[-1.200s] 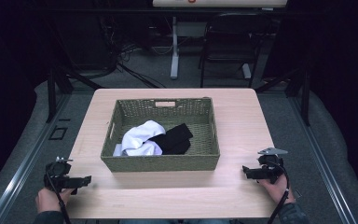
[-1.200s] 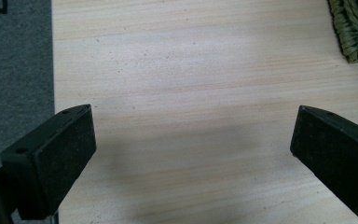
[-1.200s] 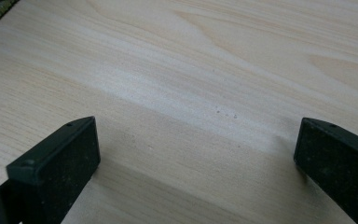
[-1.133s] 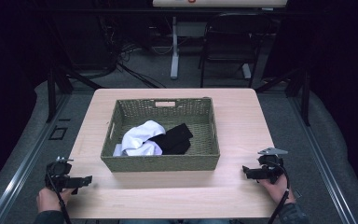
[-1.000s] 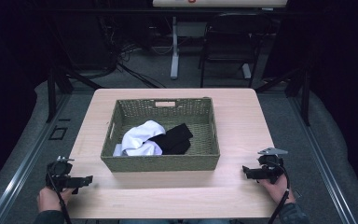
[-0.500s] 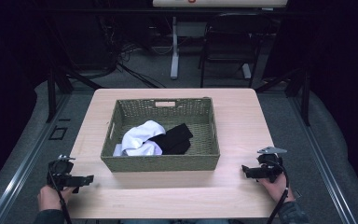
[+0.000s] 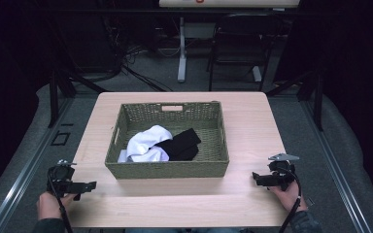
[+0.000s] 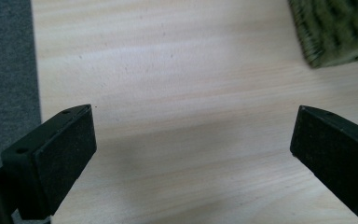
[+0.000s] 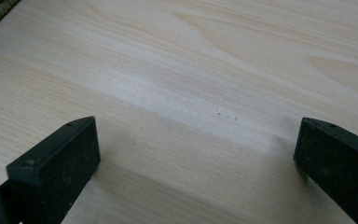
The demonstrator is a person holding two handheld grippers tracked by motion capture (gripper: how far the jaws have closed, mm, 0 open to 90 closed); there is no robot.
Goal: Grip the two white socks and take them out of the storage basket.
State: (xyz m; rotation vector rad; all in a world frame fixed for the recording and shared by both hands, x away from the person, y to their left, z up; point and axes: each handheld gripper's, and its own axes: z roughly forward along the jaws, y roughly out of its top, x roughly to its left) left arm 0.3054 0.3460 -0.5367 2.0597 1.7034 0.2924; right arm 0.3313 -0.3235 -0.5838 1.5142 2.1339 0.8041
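Left gripper (image 7: 91, 184), right gripper (image 7: 255, 177): jaws wide apart, empty, flanking basket (image 7: 167, 169). White cloth (image 7: 145, 143), black cloth (image 7: 181, 144) piled inside. Risk: overlapped cloths, 1 grab may lift 2; jaws could snag weave.

Woven basket (image 7: 167, 169) blocks centre of frame, walls raised on all sides. White cloth (image 7: 145, 143) and black cloth (image 7: 182, 143) fill basket's lower left; upper right floor bare. Counter (image 7: 257, 121) open at right and left strips and along bottom strip below basket front.
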